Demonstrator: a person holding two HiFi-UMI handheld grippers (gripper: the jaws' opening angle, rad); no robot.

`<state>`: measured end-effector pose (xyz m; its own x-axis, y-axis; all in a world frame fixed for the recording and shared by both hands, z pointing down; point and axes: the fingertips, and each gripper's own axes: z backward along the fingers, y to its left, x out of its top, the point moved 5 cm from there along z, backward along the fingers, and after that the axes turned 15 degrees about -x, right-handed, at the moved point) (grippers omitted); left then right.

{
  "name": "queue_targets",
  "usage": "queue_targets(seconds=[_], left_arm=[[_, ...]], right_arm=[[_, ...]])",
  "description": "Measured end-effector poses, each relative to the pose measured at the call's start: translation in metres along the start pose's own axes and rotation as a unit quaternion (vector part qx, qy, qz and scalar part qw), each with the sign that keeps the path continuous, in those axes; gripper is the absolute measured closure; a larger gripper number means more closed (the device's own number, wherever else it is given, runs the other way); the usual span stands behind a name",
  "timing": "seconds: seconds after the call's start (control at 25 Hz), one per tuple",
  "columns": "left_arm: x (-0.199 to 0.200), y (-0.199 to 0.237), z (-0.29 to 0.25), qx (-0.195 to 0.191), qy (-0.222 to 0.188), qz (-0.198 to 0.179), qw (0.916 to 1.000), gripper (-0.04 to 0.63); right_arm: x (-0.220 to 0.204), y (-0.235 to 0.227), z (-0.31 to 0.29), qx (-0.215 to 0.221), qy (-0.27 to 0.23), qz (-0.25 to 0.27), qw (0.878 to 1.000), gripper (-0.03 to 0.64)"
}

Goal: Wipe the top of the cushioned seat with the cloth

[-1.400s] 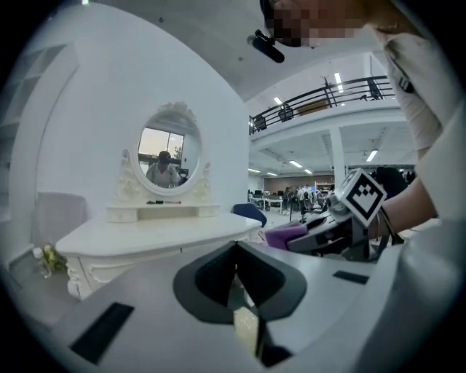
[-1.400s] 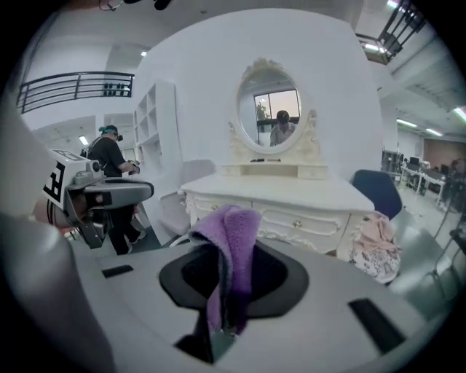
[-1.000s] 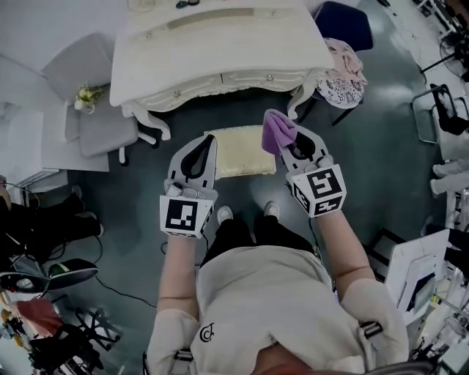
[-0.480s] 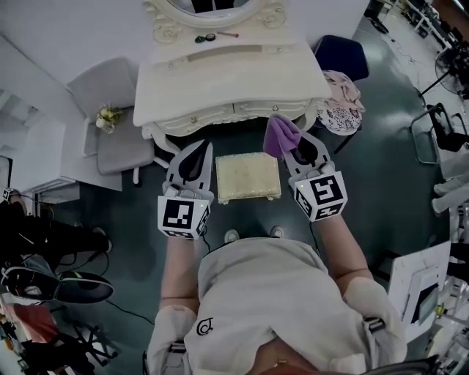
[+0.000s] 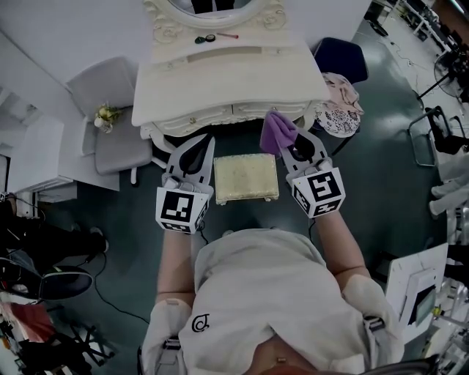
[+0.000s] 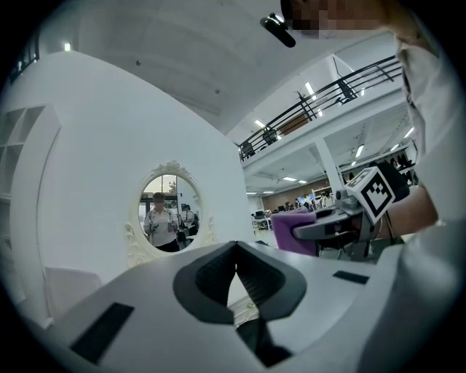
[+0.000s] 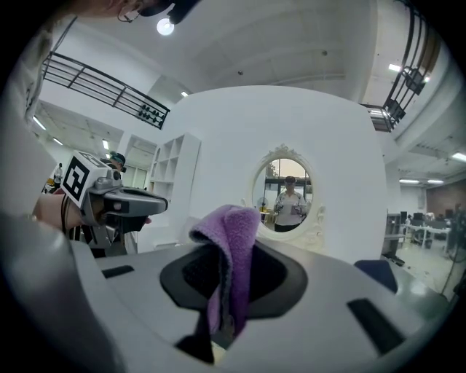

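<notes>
Dark floor underfoot, and the cushioned seat (image 5: 246, 178) sits square in front of the person, pale top bare. Just beyond the seat stands the white dressing table (image 5: 231, 77) with its oval mirror (image 5: 212, 11).

Both bare forearms reach forward and down, one on each side of the seat, elbows close to the body. The marker cubes face up toward the head view.

Left gripper (image 5: 196, 152) hangs at the seat's left edge, pointing toward the table. Its own view shows the jaws pressed together with nothing between them (image 6: 236, 251), and they point roughly level at the mirror (image 6: 169, 211).

Right gripper (image 5: 294, 143) is on the seat's right side, a touch further forward than the left. Its jaws are clamped on the purple cloth (image 5: 277, 130). From the head view the cloth shows just off the seat's far right corner, between the seat and the table's front edge, and not lying on the cushion. In the right gripper view (image 7: 226, 291) the cloth (image 7: 231, 248) bunches up above the jaw tips and a fold droops down through the pinch. The mirror (image 7: 286, 197) is straight ahead, and the left gripper is out to that view's left.

Well off from the seat's left side stands a grey chair (image 5: 110, 124).
</notes>
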<state>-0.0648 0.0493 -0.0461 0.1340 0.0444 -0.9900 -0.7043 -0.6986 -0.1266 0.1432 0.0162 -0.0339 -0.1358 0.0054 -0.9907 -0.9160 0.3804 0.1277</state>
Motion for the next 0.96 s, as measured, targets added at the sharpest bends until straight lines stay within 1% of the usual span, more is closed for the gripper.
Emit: queue_targets(seconds=[0.12, 0.24, 0.44, 0.72, 0.84, 0.96], left_arm=[[-0.002, 0.003, -0.004, -0.007, -0.002, 0.012, 0.9999, 0.581], [-0.002, 0.007, -0.004, -0.004, -0.009, 0.023, 0.9997, 0.581], [0.001, 0.010, -0.007, 0.003, -0.004, 0.014, 0.9999, 0.581], [0.003, 0.004, -0.011, -0.001, 0.000, 0.008, 1.0000, 0.581], [0.002, 0.006, -0.012, 0.002, 0.001, 0.002, 1.0000, 0.581], [0.000, 0.007, -0.012, 0.007, -0.002, 0.004, 1.0000, 0.581]], right_arm=[[-0.001, -0.002, -0.003, 0.002, 0.001, -0.007, 1.000, 0.543], [-0.002, -0.003, -0.006, 0.003, -0.003, -0.002, 1.000, 0.543], [-0.003, -0.004, -0.008, -0.004, -0.019, 0.020, 1.000, 0.543], [-0.006, -0.009, -0.008, -0.002, -0.016, 0.014, 1.000, 0.542], [-0.006, -0.011, -0.011, 0.003, -0.020, 0.012, 1.000, 0.541], [-0.008, -0.013, -0.010, 0.005, -0.025, 0.012, 1.000, 0.541]])
